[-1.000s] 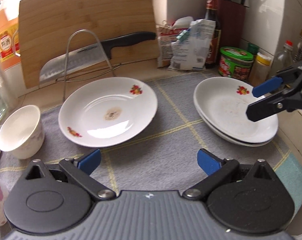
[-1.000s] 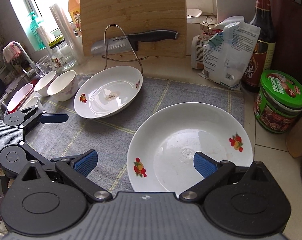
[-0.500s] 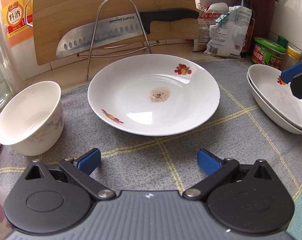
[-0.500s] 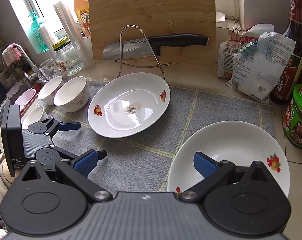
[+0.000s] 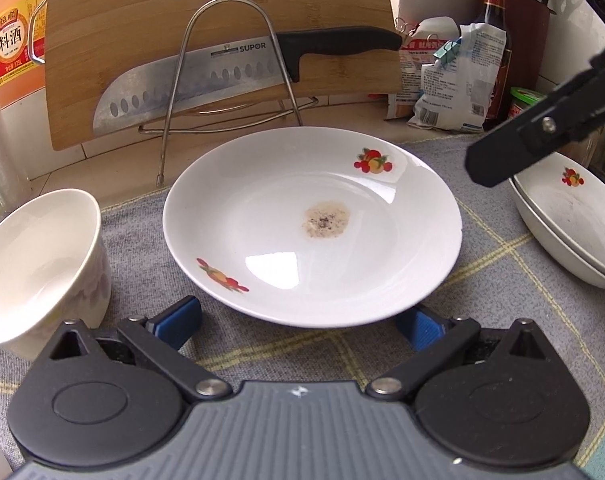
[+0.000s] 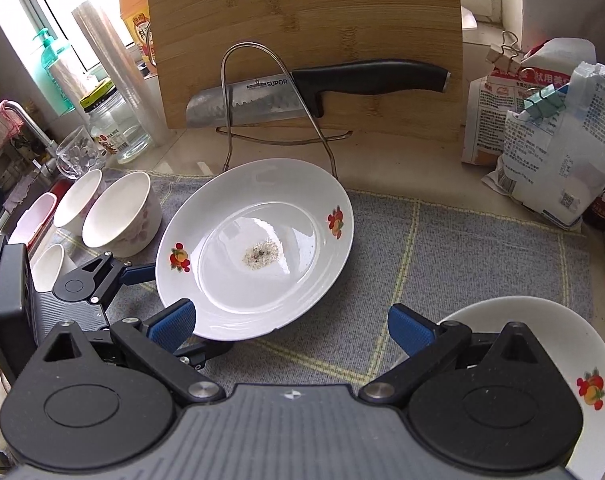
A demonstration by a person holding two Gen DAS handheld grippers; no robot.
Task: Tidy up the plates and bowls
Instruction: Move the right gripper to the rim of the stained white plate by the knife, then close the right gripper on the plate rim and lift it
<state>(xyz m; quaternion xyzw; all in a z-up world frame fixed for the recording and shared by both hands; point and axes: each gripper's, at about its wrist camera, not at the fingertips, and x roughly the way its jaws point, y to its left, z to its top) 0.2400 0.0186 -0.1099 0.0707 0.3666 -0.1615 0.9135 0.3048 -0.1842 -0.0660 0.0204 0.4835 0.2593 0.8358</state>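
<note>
so the left claw (image 5: pixel 298 318) is spread wide and parked right at the near rim of the single plate (image 5: pixel 310 224), blue pads either side of that edge, nothing pinched yet. The right claw (image 6: pixel 290 326) is spread too and holds nothing, hovering over the mat between that plate and the stacked plates (image 6: pixel 582 364) at the near right

The single plate sits mid-mat on the grey cloth (image 6: pixel 462 248), with a little patch of crumbs in its well. My guess is the step is grabbing it to put on the stack. If so I'd get one pad under the lip and one on top, bite well onto the rim rather than just the very edge since glazed china is slippery, and keep it level so the crumbs don't slide off

Room-wise: the bowl (image 5: pixel 38 264) is just left of the left claw, so don't swing that way. Far side is tight, with the wire rack (image 5: pixel 230 68) and its knife (image 5: pixel 238 72) close behind the plate's far edge and the cutting board (image 5: pixel 222 24) behind that. The open lane is rightwards across the mat toward the stack, but the right claw is in that lane and probably needs to clear out first
</note>
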